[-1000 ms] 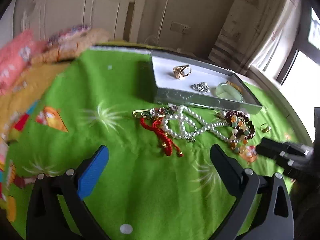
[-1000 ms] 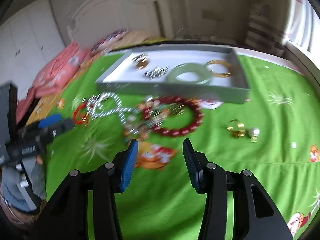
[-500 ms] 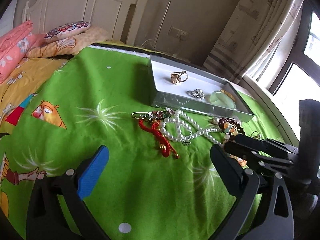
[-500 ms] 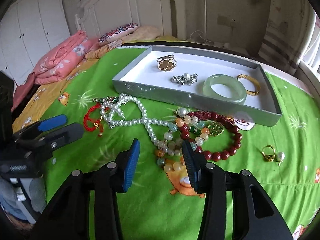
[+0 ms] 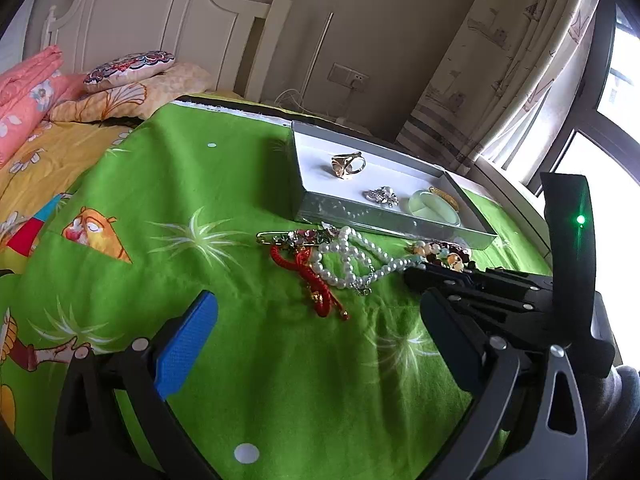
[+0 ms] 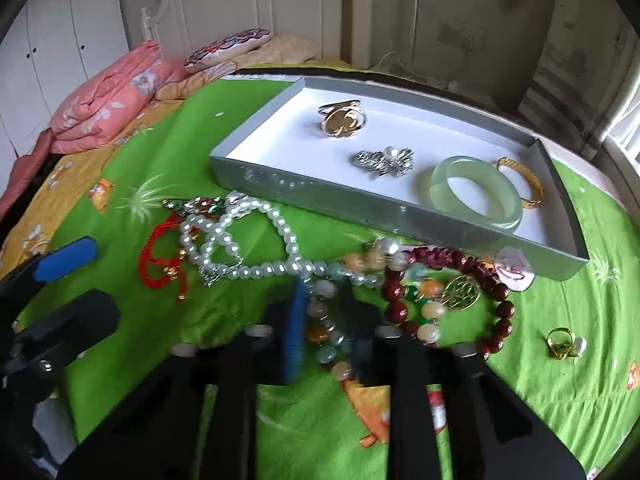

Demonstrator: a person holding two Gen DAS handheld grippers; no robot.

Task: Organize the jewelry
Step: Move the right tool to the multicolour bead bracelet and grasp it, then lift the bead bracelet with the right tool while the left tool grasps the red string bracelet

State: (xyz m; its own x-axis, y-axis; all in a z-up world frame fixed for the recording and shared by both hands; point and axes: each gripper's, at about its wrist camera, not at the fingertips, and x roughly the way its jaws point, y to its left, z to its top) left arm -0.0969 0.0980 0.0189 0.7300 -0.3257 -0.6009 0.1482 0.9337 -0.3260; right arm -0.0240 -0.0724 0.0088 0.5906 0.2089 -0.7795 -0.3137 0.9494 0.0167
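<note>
A bed under a green cartoon-print blanket (image 5: 224, 184) serves as the sorting ground, with a grey tray (image 6: 280, 188) lying toward the headboard and a tangle of loose jewelry just in front of its near wall. Inside the tray already sit a pale green bangle (image 6: 476, 192), a gold bangle (image 6: 524, 184), a gold ring (image 6: 342, 118) and a silver brooch (image 6: 386, 162). The right gripper (image 6: 324, 320) is down in the pile, its fingers closing on a strand of pastel beads (image 6: 320, 308) that runs lengthwise between them, toward the tray; a pearl necklace (image 6: 240, 240) trails off to the left, a dark red bracelet (image 6: 500, 304) lies just right. The left gripper (image 5: 316, 340) hovers empty with fingers spread wide, farther from the heap, so the right hand is the nearer. Only the right wrist view shows the beads between the fingers and a small gold ring (image 6: 560, 344) lying apart on the blanket; the left wrist view shows the right gripper side-on, its fingertips at the edge of the pile.
</note>
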